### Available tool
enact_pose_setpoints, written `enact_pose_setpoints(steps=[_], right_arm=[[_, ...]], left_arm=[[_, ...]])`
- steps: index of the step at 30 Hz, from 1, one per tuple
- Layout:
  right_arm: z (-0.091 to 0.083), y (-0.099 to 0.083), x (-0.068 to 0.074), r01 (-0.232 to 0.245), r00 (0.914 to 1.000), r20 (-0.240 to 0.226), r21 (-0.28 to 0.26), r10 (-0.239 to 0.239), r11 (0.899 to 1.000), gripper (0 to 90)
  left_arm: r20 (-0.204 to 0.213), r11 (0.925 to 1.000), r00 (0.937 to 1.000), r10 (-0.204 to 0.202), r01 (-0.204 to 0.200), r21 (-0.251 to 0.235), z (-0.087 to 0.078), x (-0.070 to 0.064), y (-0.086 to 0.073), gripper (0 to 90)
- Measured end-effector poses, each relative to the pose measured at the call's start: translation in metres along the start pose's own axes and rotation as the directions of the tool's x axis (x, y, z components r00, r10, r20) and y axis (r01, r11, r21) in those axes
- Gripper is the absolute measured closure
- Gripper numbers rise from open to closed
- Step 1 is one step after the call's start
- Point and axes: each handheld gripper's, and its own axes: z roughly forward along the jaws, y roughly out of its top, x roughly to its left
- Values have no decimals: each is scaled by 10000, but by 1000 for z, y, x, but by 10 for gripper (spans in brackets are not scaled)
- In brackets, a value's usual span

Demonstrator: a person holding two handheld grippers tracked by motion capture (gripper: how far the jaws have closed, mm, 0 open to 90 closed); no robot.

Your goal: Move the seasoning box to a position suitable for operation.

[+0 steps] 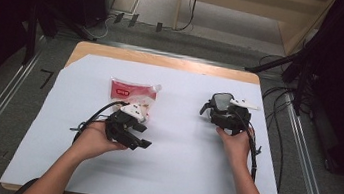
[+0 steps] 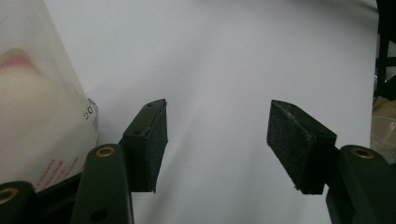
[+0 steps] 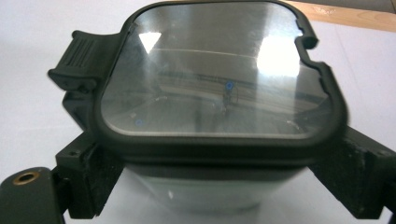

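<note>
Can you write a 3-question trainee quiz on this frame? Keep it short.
1. True or false: the left gripper is shut on the pouch.
2. What does the right gripper hold?
A. a lidded container
B. a spoon
C. a cloth
3. Fill in: the pouch lies on the white sheet, just beyond the ____ gripper.

Key
1. False: its jaws stand apart with bare sheet between them; the pouch is beside one jaw.
2. A: the lidded container sits between its jaws.
3. left
</note>
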Motion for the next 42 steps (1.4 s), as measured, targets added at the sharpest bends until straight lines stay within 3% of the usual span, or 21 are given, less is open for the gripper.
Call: enact_pose_setpoints(steps=[11, 17, 19, 23, 26, 38, 42], right_arm=[[20, -2, -1, -207, 9996, -186, -542, 197, 9983, 100], [24, -2, 2, 164, 9998, -124, -932, -177, 9955, 126], [24, -2, 1, 269, 9996, -88, -961, -279, 9950, 146], [23, -3, -1, 21, 9998, -219, -1051, -44, 9945, 149], [24, -3, -1, 170, 9997, -178, -1126, -191, 9935, 150], [15, 0, -4, -268, 9994, -252, -1379, 236, 9901, 151], [8, 2, 1, -91, 9991, -417, -1333, 35, 9910, 151]], left_arm=[[-19, 9999, 9999, -131, 131, 53, 0, -3, -4, 394], [-34, 9998, 9998, -172, 172, 73, 0, -3, -6, 394], [-30, 9997, 9997, -232, 232, 63, 0, -4, -7, 394], [-33, 9997, 9997, -246, 246, 30, 0, -4, -7, 394], [-17, 9997, 9997, -229, 229, 31, 0, -4, -6, 394], [10, 9997, 9997, -249, 249, -53, -1, -2, -6, 393], [8, 9998, 9999, -151, 151, -119, -2, -1, -4, 394]])
